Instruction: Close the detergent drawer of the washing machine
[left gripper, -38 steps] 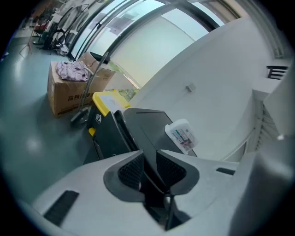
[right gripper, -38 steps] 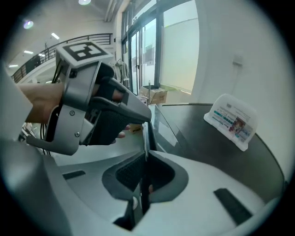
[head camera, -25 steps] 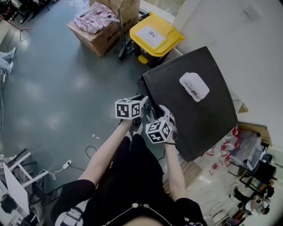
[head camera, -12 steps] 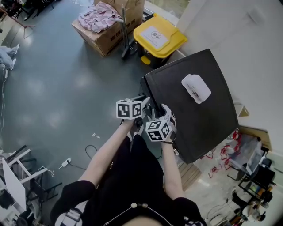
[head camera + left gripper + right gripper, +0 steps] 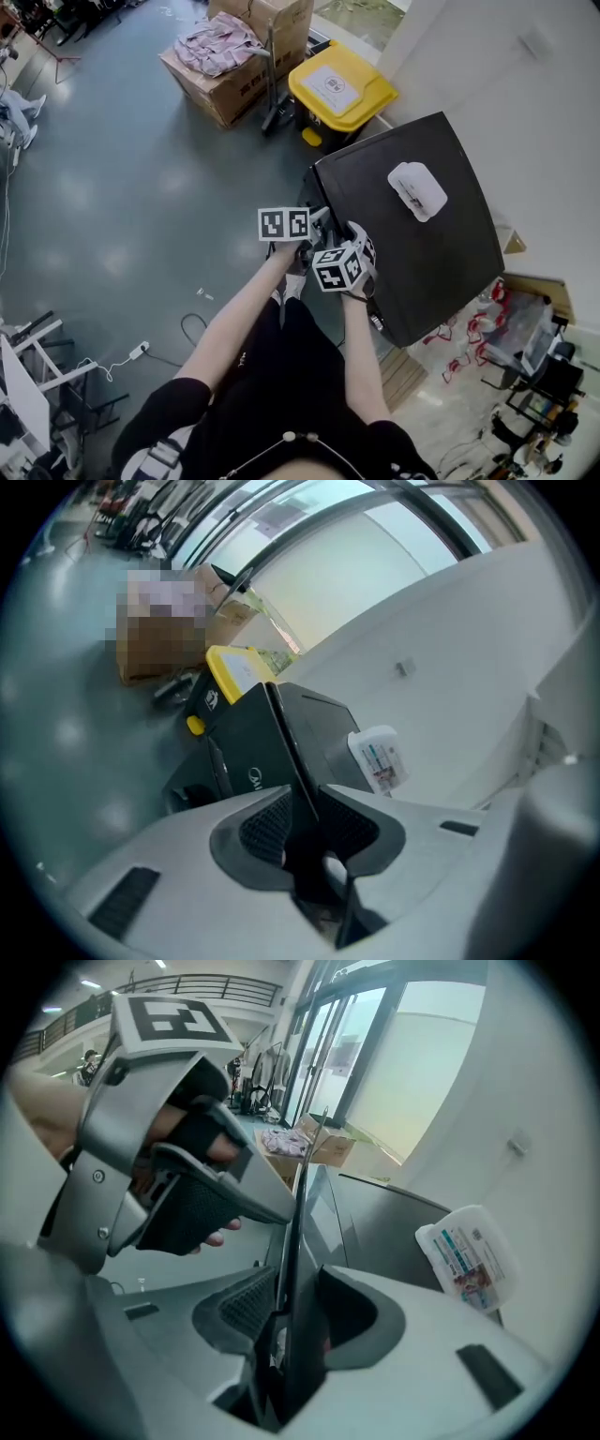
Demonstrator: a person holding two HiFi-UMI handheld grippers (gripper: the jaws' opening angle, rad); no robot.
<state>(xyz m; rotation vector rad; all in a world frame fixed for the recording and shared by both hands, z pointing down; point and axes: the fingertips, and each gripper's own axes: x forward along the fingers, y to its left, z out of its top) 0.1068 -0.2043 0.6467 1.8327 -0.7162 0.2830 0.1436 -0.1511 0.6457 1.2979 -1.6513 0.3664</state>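
Observation:
The black washing machine [image 5: 412,272] stands against the white wall, seen from above. Both grippers sit at its upper front left corner, where the detergent drawer's thin black front edge [image 5: 292,1241] sticks out. My left gripper [image 5: 317,223] [image 5: 305,822] has that edge between its pads, which close on both sides of it. My right gripper [image 5: 345,246] [image 5: 295,1312] straddles the same edge just behind the left one. Its jaws have just been closing, and a sliver of gap still shows beside the panel. The drawer's inside is hidden.
A white packet [image 5: 416,190] lies on the machine's top. A yellow-lidded bin [image 5: 340,90] and cardboard boxes with clothing [image 5: 225,80] stand just beyond the machine. A cable and plug [image 5: 141,349] lie on the grey floor at my left; clutter sits at the right [image 5: 525,375].
The left gripper's marker cube has rolled slightly on the spot. Both grippers remain at the machine's front corner, and the drawer edge has not visibly shifted.

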